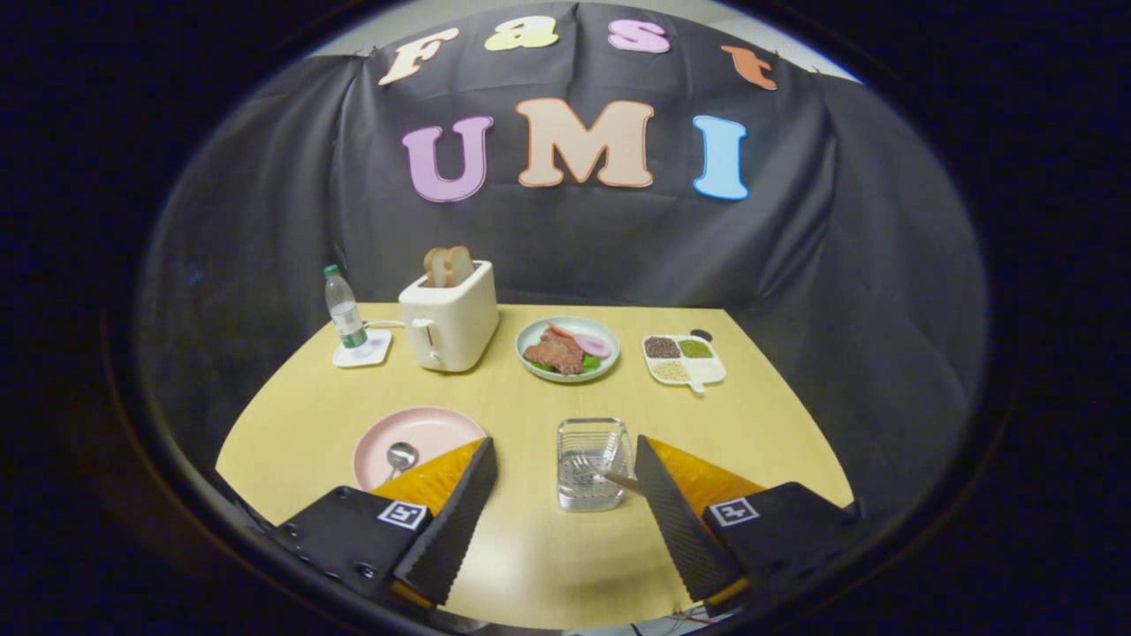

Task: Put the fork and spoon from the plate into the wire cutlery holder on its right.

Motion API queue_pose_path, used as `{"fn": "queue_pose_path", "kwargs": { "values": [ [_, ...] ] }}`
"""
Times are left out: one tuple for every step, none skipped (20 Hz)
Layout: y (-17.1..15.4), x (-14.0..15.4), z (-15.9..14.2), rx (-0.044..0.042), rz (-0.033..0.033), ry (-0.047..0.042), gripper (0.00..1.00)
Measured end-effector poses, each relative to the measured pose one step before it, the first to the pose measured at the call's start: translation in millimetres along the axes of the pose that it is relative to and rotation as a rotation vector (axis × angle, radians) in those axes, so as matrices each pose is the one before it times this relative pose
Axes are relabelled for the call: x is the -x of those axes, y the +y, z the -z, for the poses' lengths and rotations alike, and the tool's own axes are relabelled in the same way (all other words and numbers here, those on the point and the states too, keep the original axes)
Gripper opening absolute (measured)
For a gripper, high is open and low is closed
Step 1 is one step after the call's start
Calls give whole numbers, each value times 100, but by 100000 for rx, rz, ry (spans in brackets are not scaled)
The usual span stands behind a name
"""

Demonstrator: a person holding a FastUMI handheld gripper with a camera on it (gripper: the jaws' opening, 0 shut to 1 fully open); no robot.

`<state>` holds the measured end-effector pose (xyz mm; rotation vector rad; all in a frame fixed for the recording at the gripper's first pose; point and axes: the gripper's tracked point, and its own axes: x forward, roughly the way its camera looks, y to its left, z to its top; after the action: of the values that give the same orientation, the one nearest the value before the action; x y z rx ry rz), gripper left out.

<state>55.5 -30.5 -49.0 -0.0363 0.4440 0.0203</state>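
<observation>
Bare table (530,548) lies between the gripper (563,455)'s wide-apart fingers. Just ahead, the wire cutlery holder (592,464) and pink plate (420,442) flank an open lane toward the toaster (448,327).

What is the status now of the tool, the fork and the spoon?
Tool open, holding nothing. Fork already in wire holder, between the fingers. Spoon still on pink plate. Nothing in the way.

matt wood-look table (530,548), shiny metal wire cutlery holder (590,464) w/ fork (594,475), glossy spoon (400,457), matt pink plate (424,430)
</observation>
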Motion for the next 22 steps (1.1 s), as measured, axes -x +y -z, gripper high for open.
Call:
{"fn": "queue_pose_path", "kwargs": {
  "values": [
    [1686, -22, 573, -550, -838, -610, 99],
    [1529, -6, 531, -428, -1499, -236, 99],
    [1621, -142, 682, -181, -1877, 19, 99],
    [1394, -216, 536, -4, -1596, -163, 99],
    [1214, -98, 640, 241, -1004, -84, 99],
    [979, -124, 704, 26, -306, 236, 99],
    [1036, -287, 930, -614, -663, 518, 99],
    [873, -75, 839, -785, -445, 623, 99],
    [806, -211, 884, -487, -140, 795, 99],
    [650, -218, 1074, 9, -457, 1872, 99],
    [700, -175, 1146, 344, -602, 1390, 99],
    [791, -222, 962, 536, -1159, 1873, 99],
    [871, -296, 1063, 279, -1454, 1919, 99],
    [779, -229, 774, 179, -1440, 1316, 99],
    [737, -303, 825, 674, -1227, 1157, 99],
    [699, -305, 743, 1148, -1269, 1269, 99],
    [549, -292, 826, 1305, -236, 1158, 99],
    [305, -427, 789, 704, -81, 1448, 99],
    [381, -304, 725, 91, 200, 1221, 99],
    [195, -326, 547, -60, 520, 1061, 99],
    [180, -179, 466, 73, 405, 764, 99],
    [154, -233, 324, 46, -98, 704, 99]
  ]
}}
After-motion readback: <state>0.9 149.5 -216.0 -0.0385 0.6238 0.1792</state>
